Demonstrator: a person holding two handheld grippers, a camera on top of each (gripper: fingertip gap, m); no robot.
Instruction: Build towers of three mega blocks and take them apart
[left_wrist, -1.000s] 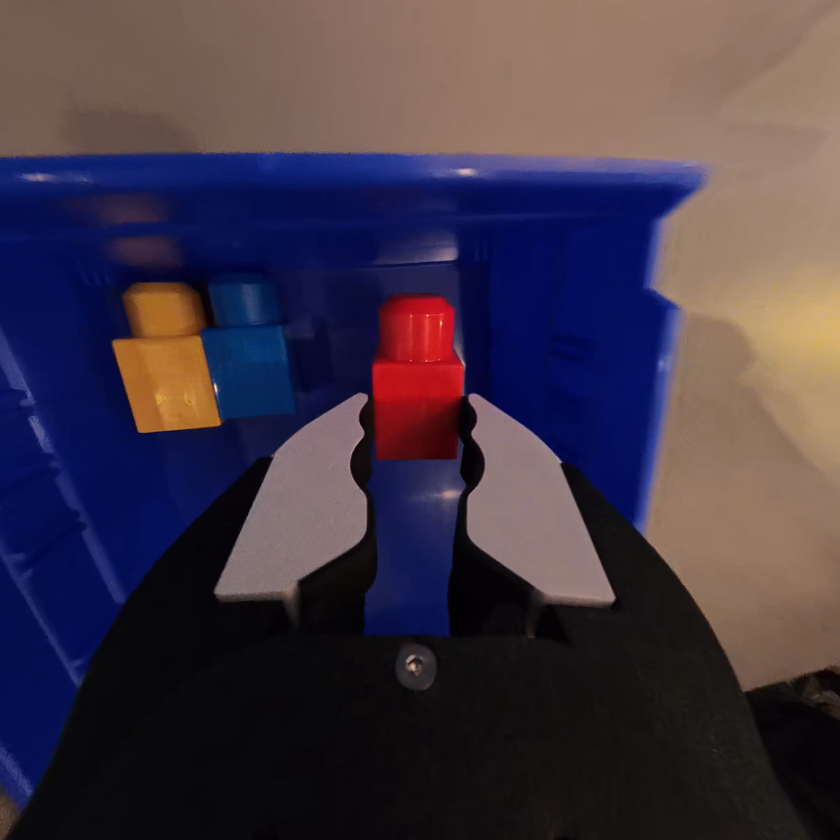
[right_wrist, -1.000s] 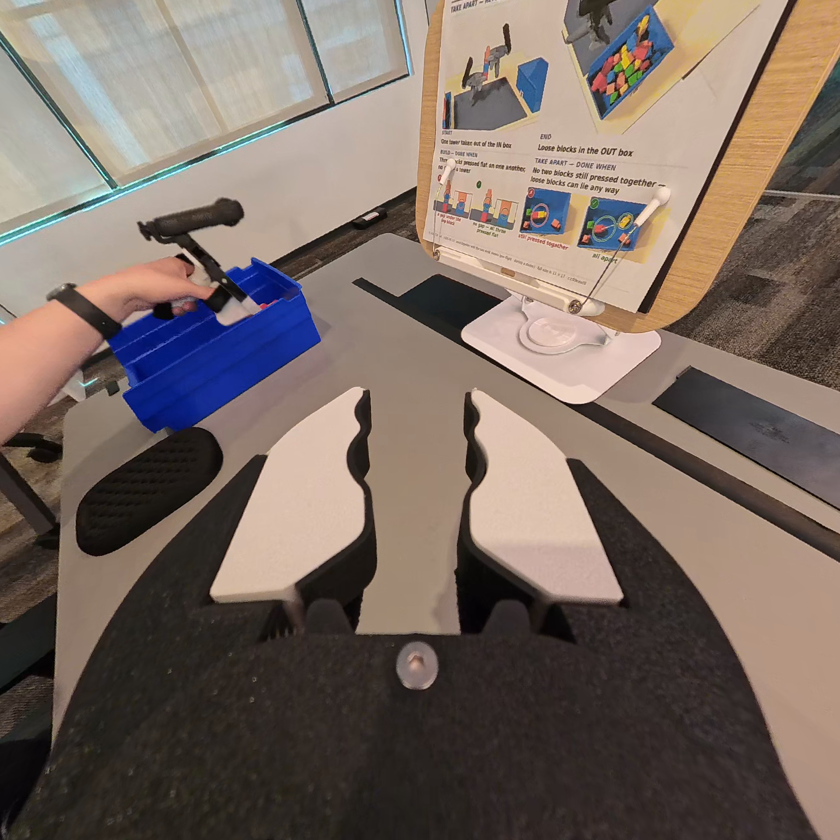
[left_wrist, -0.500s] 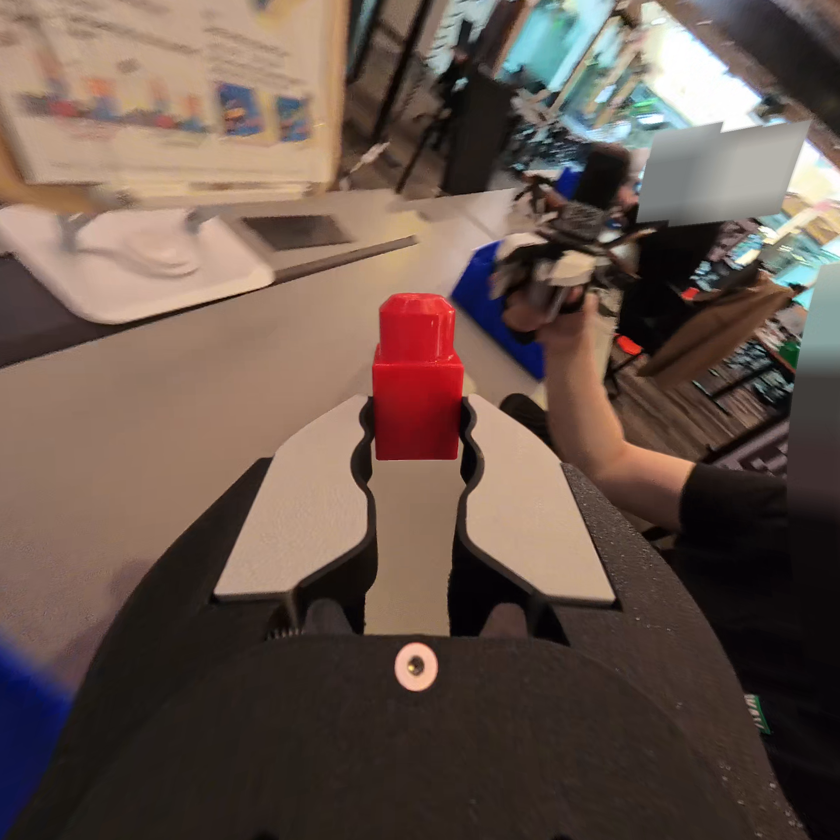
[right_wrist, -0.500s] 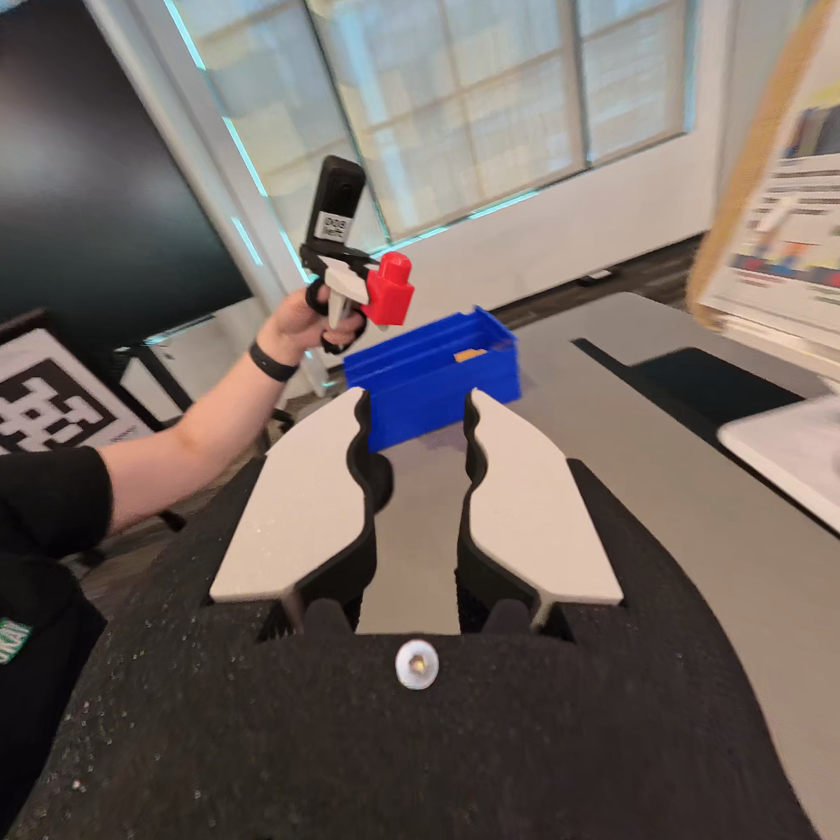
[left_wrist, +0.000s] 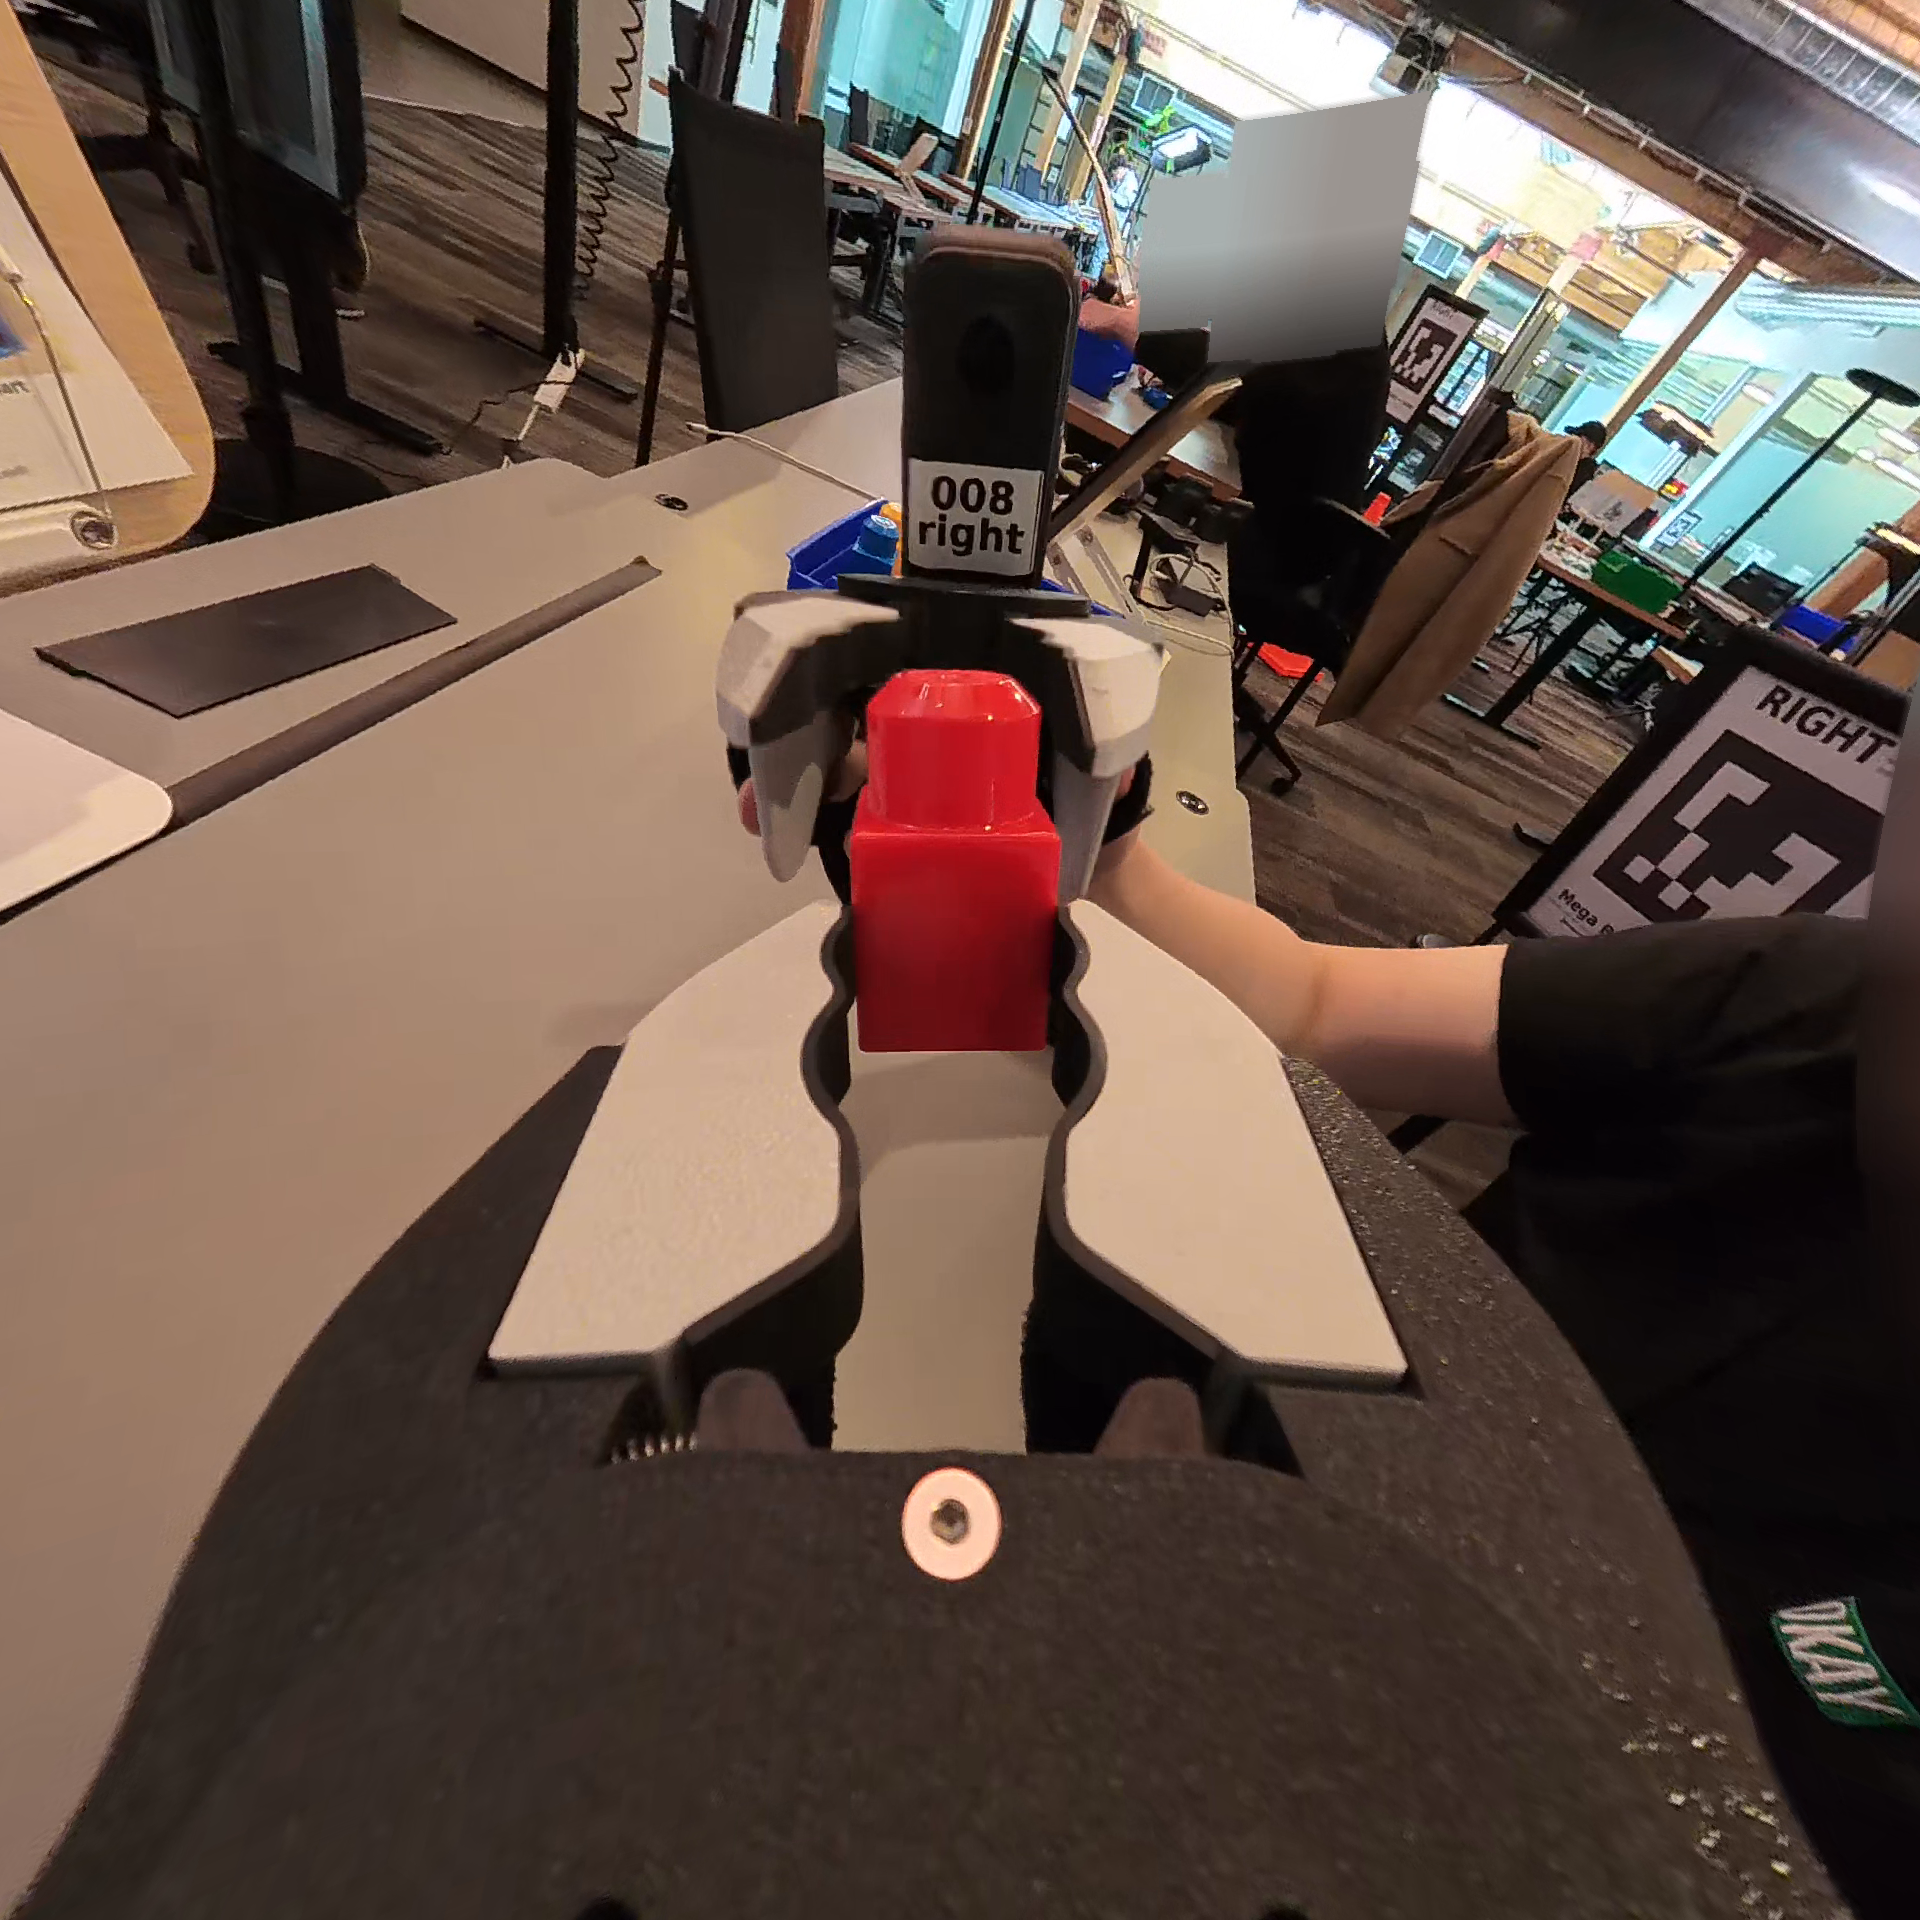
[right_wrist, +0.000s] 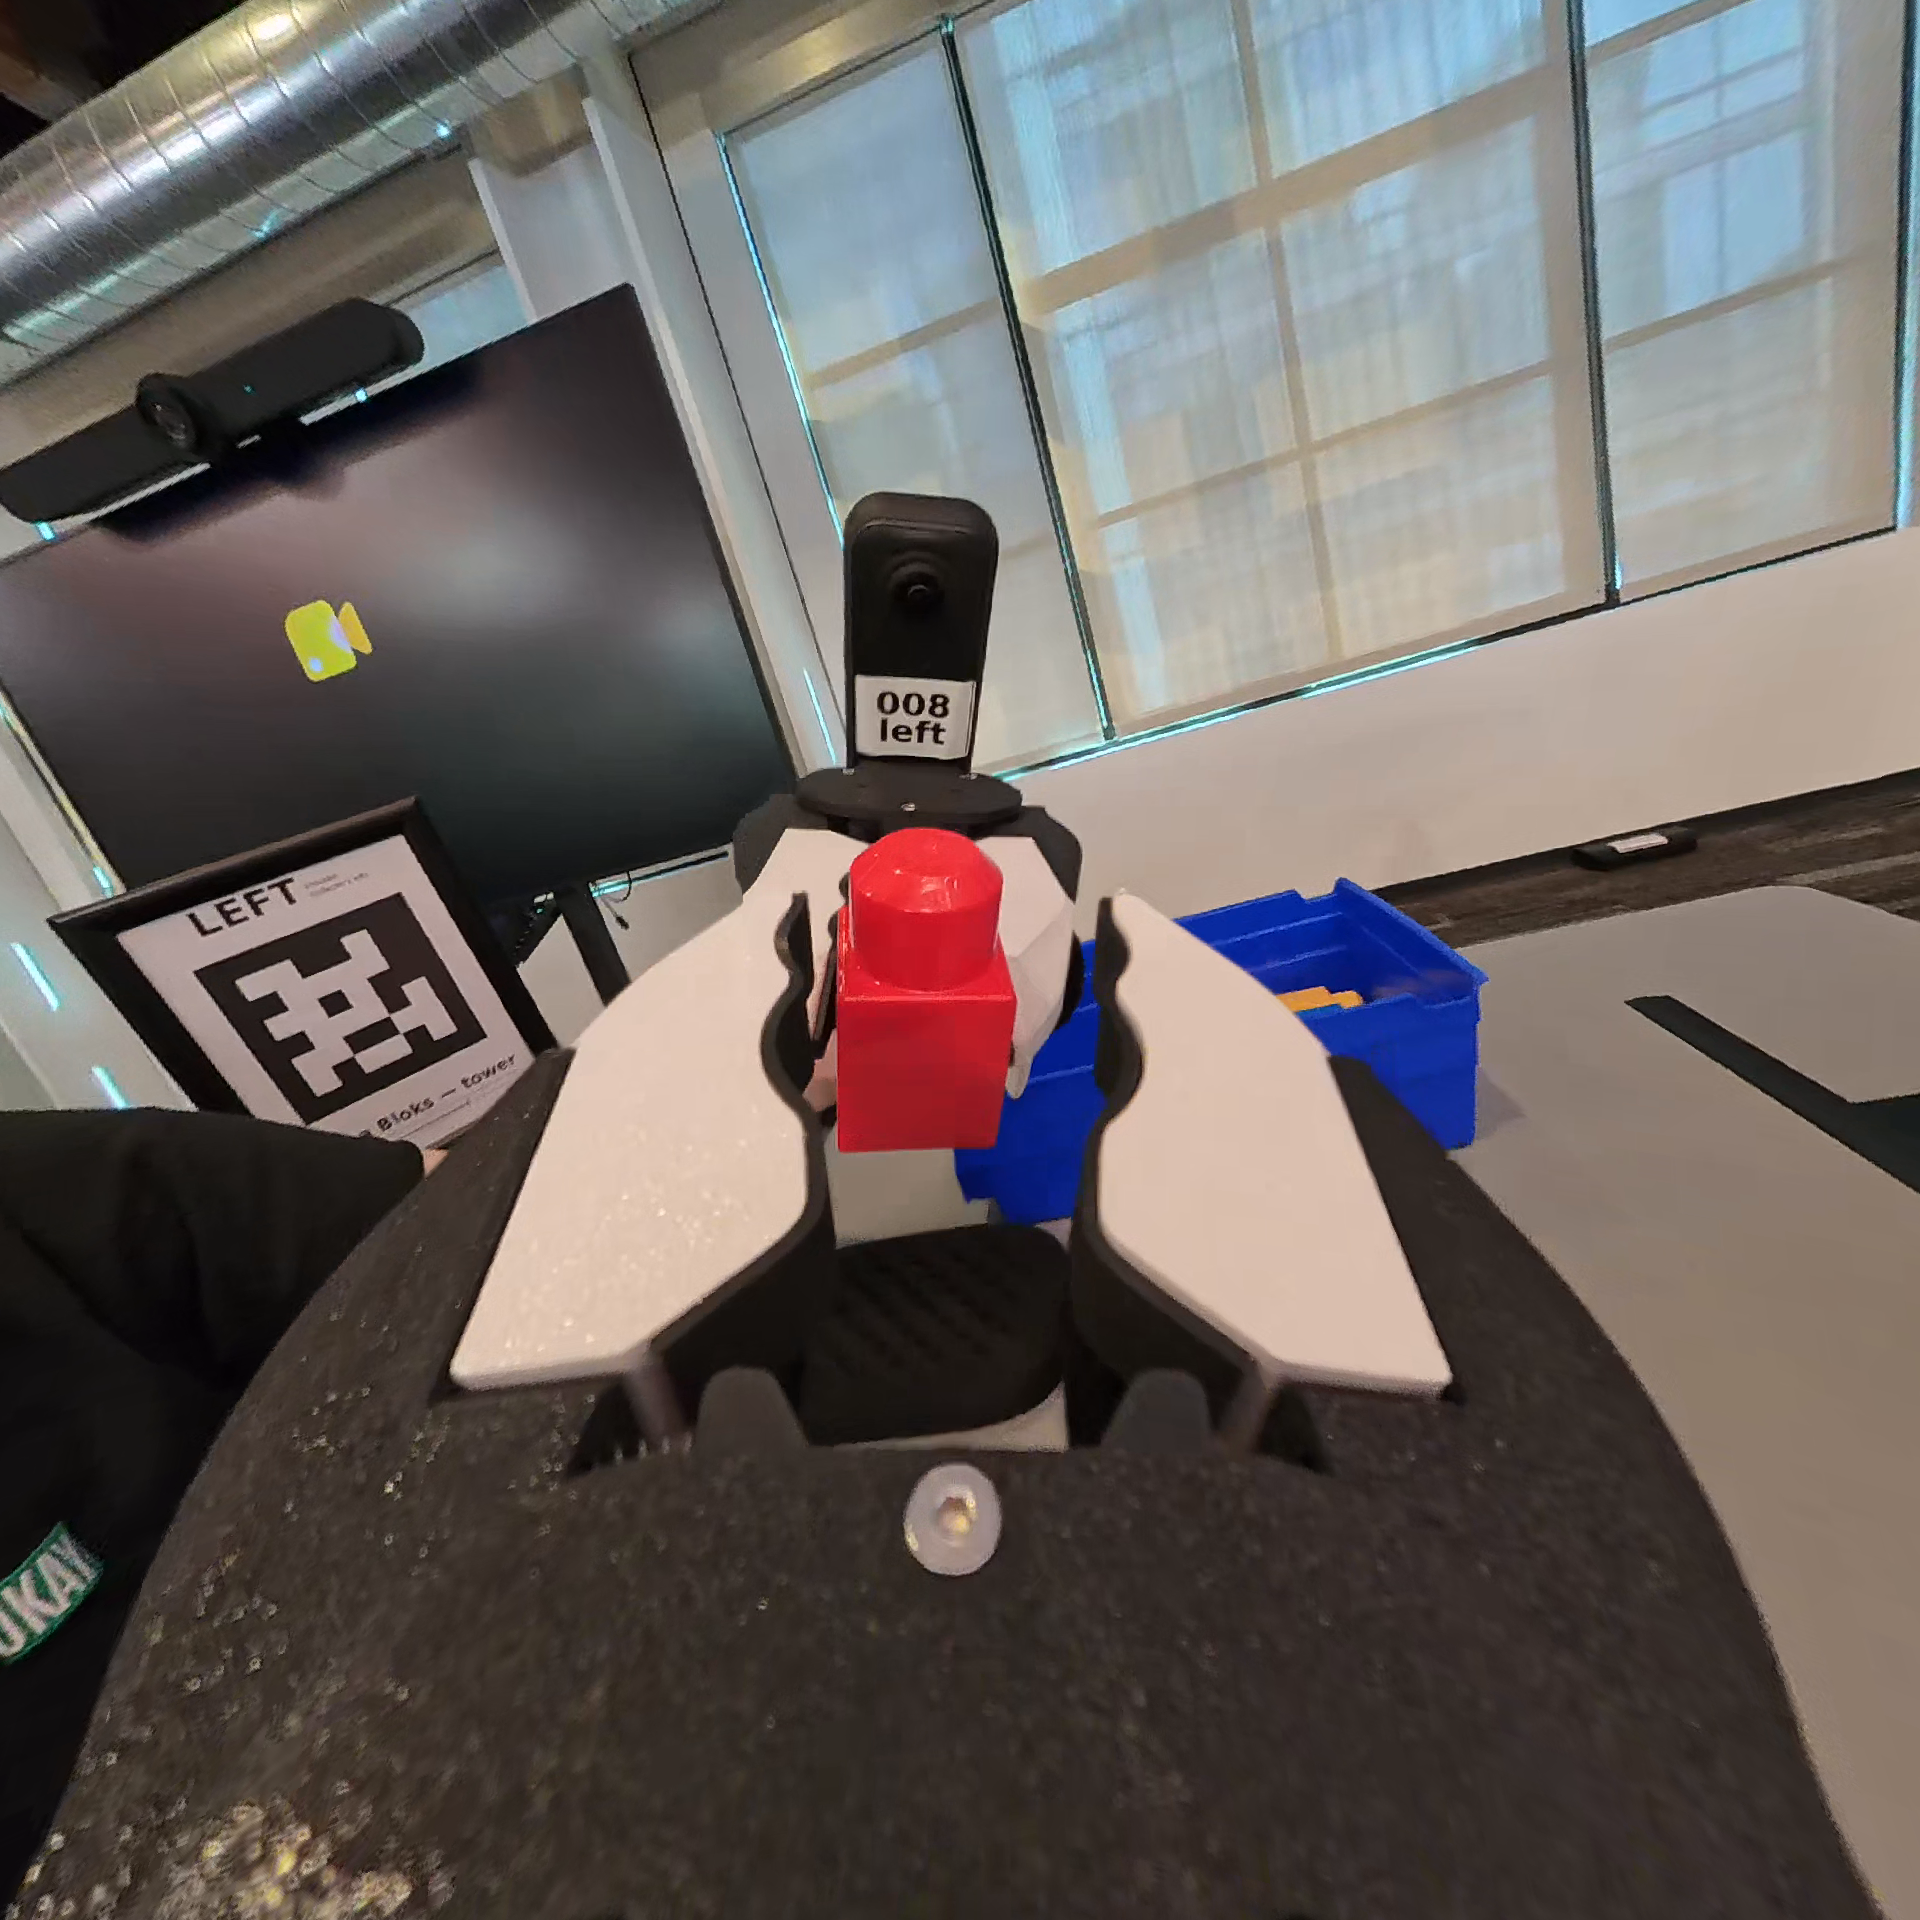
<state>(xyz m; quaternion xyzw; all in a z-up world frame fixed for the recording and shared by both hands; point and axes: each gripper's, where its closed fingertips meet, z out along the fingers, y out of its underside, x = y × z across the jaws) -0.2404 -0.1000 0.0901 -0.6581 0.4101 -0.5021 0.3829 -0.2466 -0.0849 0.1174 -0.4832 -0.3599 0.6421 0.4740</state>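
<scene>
Left wrist view: my left gripper (left_wrist: 951, 961) is clamped on the red block (left_wrist: 951, 883) at its lower body, stud up, block dead centre just above frame middle. Held in the air over the grey table (left_wrist: 364, 935), nothing under it. My right gripper (left_wrist: 935, 769) faces me at 12 o'clock, spread wide, its fingers either side of the block's stud, apparently not touching.

Right wrist view: my right gripper (right_wrist: 951, 997) is open and empty, red block (right_wrist: 925, 1013) sits between its tips, nearer the 9 o'clock finger, with a clear gap on the 3 o'clock side. Left gripper (right_wrist: 920, 977) behind it holds the block. Blue bin (right_wrist: 1382, 1039) at 3 o'clock on the table, some yellow and blue pieces inside, can't tell how many.

Looks like a handover or regrip, judging from the pose.

Risks:
- Block is off-centre in the right fingers; closing now pushes it sideways and could twist it in the left grip.
- Right closing on the round stud only gives a poor hold, so the block could slip.
- If left lets go before right has it, the block drops to the table and may bounce away.
- The two sets of fingertips are close and could clash.
</scene>
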